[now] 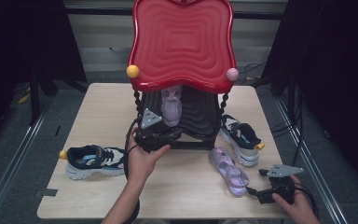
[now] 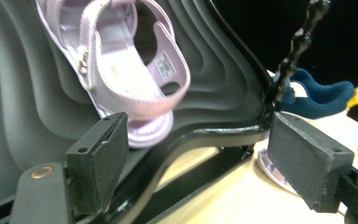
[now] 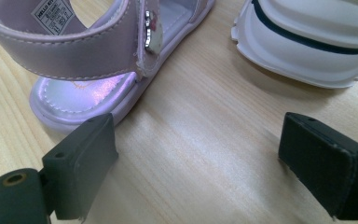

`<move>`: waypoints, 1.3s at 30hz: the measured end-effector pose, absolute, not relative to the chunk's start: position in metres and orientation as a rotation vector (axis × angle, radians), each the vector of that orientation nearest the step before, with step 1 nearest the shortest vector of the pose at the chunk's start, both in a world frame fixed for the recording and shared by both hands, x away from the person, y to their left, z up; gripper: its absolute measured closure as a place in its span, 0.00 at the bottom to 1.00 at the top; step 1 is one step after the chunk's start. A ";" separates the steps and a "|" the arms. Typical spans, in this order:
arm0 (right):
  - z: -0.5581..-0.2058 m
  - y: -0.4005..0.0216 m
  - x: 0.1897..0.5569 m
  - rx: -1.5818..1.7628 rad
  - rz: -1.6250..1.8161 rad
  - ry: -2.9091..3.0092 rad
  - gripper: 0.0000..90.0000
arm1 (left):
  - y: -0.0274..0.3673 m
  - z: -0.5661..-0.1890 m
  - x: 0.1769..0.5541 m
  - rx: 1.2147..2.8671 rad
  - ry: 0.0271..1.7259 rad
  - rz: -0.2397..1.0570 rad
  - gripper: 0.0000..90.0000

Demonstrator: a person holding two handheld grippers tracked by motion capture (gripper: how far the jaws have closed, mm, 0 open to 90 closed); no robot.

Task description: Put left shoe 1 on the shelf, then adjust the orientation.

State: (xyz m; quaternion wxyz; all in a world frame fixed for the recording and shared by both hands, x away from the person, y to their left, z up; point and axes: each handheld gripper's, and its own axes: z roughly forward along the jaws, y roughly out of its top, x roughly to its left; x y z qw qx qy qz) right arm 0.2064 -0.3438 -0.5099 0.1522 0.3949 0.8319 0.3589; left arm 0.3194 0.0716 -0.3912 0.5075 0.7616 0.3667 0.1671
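Observation:
A lilac sandal (image 1: 171,105) (image 2: 126,70) leans on the black lower shelf (image 1: 200,116) (image 2: 28,93) of a red-topped shoe rack (image 1: 182,42). My left gripper (image 1: 168,132) (image 2: 205,158) is at the shelf's front edge. Its jaws stand open and nothing is between the pads; the sandal's end lies just beyond the left jaw. A second lilac sandal (image 1: 229,170) (image 3: 84,60) lies flat on the table at the right front. My right gripper (image 1: 255,191) (image 3: 200,163) rests open just behind its heel, with bare table between the jaws.
A navy and white sneaker (image 1: 93,161) lies at the table's left. Its pair (image 1: 241,138) (image 3: 307,46) (image 2: 321,95) stands beside the rack's right post, close to the flat sandal. The wooden table (image 1: 186,196) ends near my right hand.

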 end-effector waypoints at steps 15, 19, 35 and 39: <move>-0.510 -0.344 0.206 1.134 1.030 2.387 0.11 | 0.081 -0.418 0.306 1.906 0.851 0.323 0.21; -0.510 -0.344 0.206 1.135 1.031 2.387 0.11 | 0.079 -0.428 0.301 1.930 0.834 0.306 0.21; -0.510 -0.344 0.206 1.135 1.028 2.386 0.11 | 0.072 -0.462 0.288 2.045 0.759 0.239 0.21; -0.510 -0.344 0.206 1.135 1.029 2.386 0.11 | 0.068 -0.473 0.285 2.093 0.718 0.213 0.21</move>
